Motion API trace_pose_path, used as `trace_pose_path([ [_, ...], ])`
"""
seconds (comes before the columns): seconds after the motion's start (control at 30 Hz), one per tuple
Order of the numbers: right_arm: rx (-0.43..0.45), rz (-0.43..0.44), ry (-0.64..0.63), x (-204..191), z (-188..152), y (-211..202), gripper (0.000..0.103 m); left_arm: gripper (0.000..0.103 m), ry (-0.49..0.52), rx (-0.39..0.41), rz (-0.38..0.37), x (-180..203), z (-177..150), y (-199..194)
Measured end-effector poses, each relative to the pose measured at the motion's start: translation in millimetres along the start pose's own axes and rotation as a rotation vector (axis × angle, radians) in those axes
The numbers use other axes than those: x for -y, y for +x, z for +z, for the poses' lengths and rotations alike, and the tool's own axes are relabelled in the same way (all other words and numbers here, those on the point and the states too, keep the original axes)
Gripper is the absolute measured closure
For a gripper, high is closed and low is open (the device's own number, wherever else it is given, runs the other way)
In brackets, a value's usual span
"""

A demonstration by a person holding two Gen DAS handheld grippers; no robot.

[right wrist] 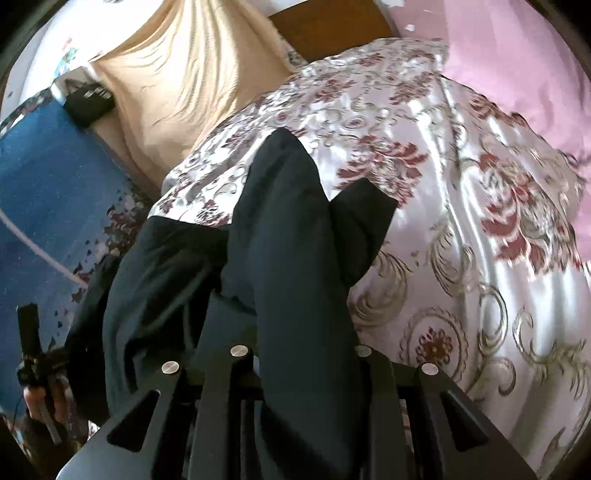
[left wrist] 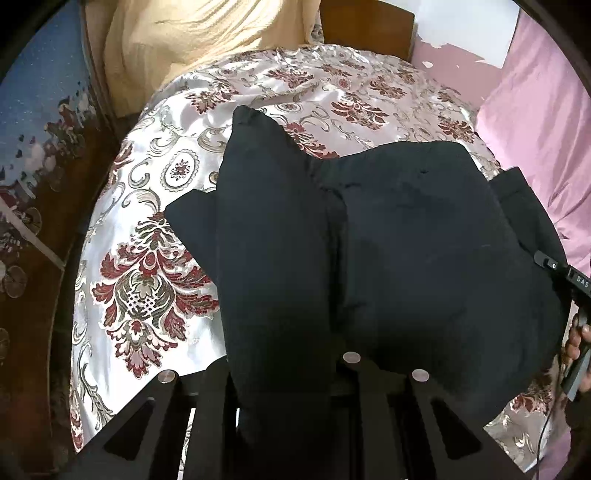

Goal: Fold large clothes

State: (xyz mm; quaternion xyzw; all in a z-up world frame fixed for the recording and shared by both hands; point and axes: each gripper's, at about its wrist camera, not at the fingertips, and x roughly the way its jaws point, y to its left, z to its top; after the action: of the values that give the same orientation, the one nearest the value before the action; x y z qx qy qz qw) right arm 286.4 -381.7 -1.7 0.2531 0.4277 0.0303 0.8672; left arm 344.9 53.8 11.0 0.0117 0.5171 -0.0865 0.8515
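Note:
A large black garment (left wrist: 406, 258) lies on a bed with a floral satin spread (left wrist: 147, 236). In the left wrist view my left gripper (left wrist: 284, 373) is shut on a fold of the garment, which rises between the fingers and drapes over them. In the right wrist view my right gripper (right wrist: 299, 354) is shut on another fold of the black garment (right wrist: 291, 240), lifted above the spread (right wrist: 461, 295). The fingertips of both grippers are hidden by cloth. The right gripper also shows at the right edge of the left wrist view (left wrist: 569, 291).
A cream blanket (left wrist: 177, 48) is piled at the head of the bed by the wooden headboard (left wrist: 365, 26). Pink fabric (left wrist: 535, 122) lies along the right side. A blue patterned floor covering (right wrist: 48, 206) is to the left, with a dark box (right wrist: 88, 101) on it.

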Motion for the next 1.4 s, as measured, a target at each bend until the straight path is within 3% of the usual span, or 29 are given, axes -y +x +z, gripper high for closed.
trace_pose_path([
  [0.23,-0.018,-0.059,0.008,4.1,-6.9,6.4,0.068,0.071,-0.068,-0.036,0.048,-9.2,-4.9,7.7],
  [0.33,-0.037,-0.089,-0.017,3.8,-8.3,6.4,0.048,0.053,-0.105,-0.02,0.097,-13.2,-10.8,6.5],
  [0.4,-0.038,-0.13,-0.051,0.0,-10.9,4.0,0.041,0.024,-0.127,0.027,0.117,-14.5,-15.7,-0.1],
  [0.5,-0.042,-0.17,-0.111,-7.3,-15.4,0.0,0.027,0.013,-0.149,0.124,0.172,-10.8,-26.3,-15.4],
  [0.57,-0.051,-0.219,-0.153,-12.3,-19.8,-2.1,0.016,0.012,-0.142,0.151,0.178,-5.0,-33.9,-21.3],
  [0.7,-0.029,-0.261,-0.197,-19.5,-27.2,-13.6,0.015,0.012,-0.107,0.167,0.173,9.7,-45.6,-29.8],
  [0.83,0.03,-0.27,-0.214,-27.1,-37.5,-34.6,0.011,0.012,-0.065,0.24,0.187,29.6,-57.1,-47.8],
  [1.17,0.234,-0.215,-0.271,-52.7,-71.6,-88.8,0.002,0.007,-0.003,0.41,0.14,71.1,-88.9,-85.0],
  [1.4,0.344,-0.161,-0.324,-80.7,-96.3,-115.8,0.002,0.001,0.004,0.523,0.12,82.9,-107.4,-106.0],
])
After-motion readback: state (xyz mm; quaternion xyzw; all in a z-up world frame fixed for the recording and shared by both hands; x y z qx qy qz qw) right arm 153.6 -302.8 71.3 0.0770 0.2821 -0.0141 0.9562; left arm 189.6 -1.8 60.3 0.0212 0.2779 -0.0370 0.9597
